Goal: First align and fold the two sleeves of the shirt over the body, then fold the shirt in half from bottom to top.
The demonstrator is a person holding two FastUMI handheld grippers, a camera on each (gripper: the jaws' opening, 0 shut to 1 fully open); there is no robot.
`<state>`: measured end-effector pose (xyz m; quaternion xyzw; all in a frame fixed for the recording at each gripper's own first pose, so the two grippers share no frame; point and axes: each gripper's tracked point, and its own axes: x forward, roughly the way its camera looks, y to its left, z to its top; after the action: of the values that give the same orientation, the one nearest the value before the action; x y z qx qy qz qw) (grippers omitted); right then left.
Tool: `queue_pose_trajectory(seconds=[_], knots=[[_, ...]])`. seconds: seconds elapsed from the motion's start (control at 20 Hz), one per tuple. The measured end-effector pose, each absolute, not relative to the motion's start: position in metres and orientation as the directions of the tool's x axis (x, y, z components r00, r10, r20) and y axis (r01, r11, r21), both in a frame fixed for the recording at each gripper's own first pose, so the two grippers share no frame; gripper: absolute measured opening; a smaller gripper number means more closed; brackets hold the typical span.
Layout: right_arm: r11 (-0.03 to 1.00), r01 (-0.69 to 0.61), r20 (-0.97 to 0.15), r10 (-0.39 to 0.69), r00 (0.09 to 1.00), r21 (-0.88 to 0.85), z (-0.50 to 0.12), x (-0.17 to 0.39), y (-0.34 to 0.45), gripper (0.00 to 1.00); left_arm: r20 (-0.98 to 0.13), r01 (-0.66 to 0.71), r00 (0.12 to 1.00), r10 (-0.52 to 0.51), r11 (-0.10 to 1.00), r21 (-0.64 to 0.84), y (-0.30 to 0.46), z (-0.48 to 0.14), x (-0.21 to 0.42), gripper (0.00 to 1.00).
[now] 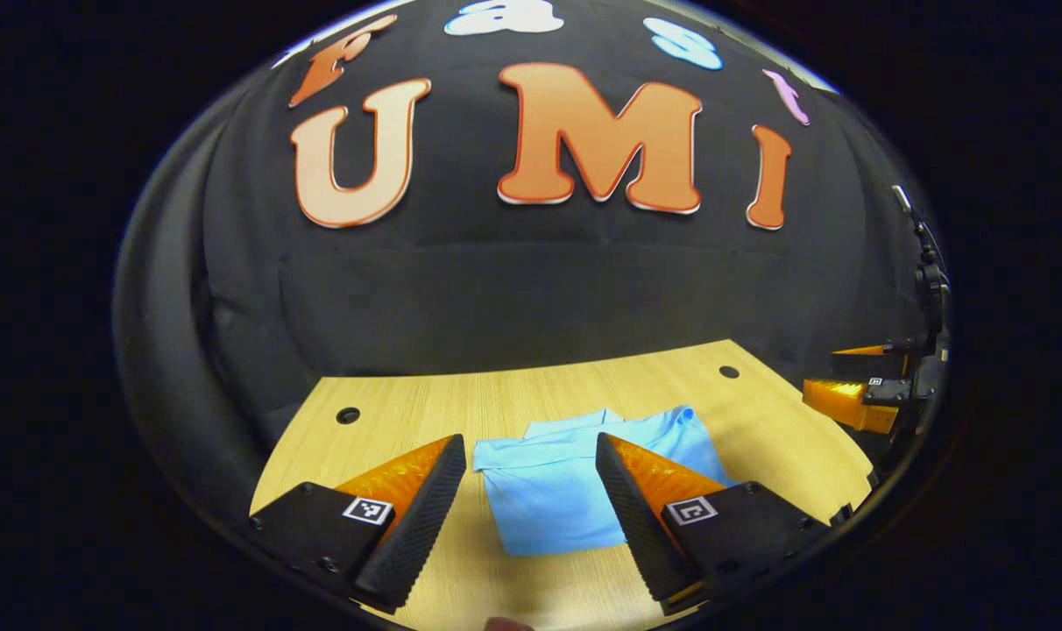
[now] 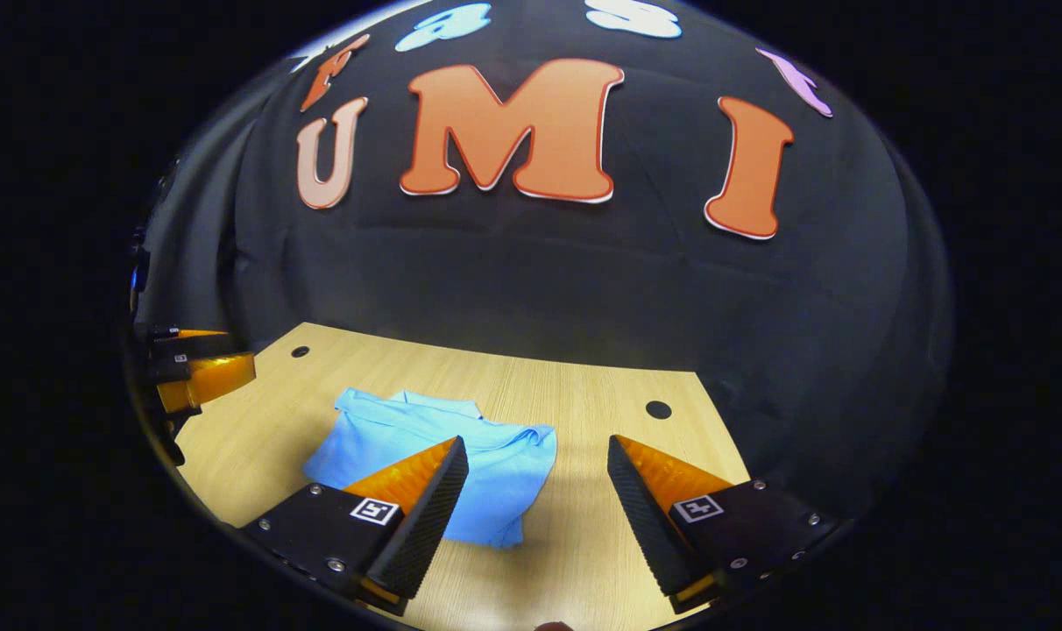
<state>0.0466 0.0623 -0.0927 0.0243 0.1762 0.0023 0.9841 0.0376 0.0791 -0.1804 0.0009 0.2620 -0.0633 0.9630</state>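
Left gripper (image 1: 531,464): fingers spread apart, nothing held, raised above the table (image 1: 408,421). Right gripper (image 2: 538,469): likewise spread and unloaded, above the table. The shirt (image 1: 553,491) lies folded into a compact block on the table, ahead of both grippers and apart from them. Beyond it, two round holes (image 1: 348,414) mark the tabletop's far corners.

Soft matt cloth shirt (image 1: 555,491) lies on a smooth wood-grain table (image 1: 759,421) (slightly sheeny).
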Motion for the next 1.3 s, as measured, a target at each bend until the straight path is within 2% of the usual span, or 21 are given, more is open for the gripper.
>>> queue_pose_trajectory(seconds=[0.5,0.7,0.95,1.3], knots=[[0.999,-0.032,-0.182,0.038,0.983,0.032,-0.057,-0.093,0.052,0.99,-0.252,0.015,0.968,-0.018,1.000,-0.014,0.064,-0.074,-0.095,0.97],[0.998,-0.041,-0.125,0.045,0.991,0.037,-0.054,-0.118,0.052,0.99,-0.199,-0.006,0.980,0.008,1.000,0.008,0.053,-0.058,-0.140,0.98],[0.999,-0.026,-0.086,0.029,0.996,0.041,-0.045,-0.132,0.049,0.99,-0.165,-0.016,0.986,0.016,1.000,-0.002,0.045,-0.050,-0.152,0.97],[0.998,0.014,-0.061,-0.010,0.998,0.055,-0.038,-0.128,0.042,0.99,-0.137,0.015,0.990,-0.016,1.000,-0.007,0.041,-0.041,-0.131,0.97]])
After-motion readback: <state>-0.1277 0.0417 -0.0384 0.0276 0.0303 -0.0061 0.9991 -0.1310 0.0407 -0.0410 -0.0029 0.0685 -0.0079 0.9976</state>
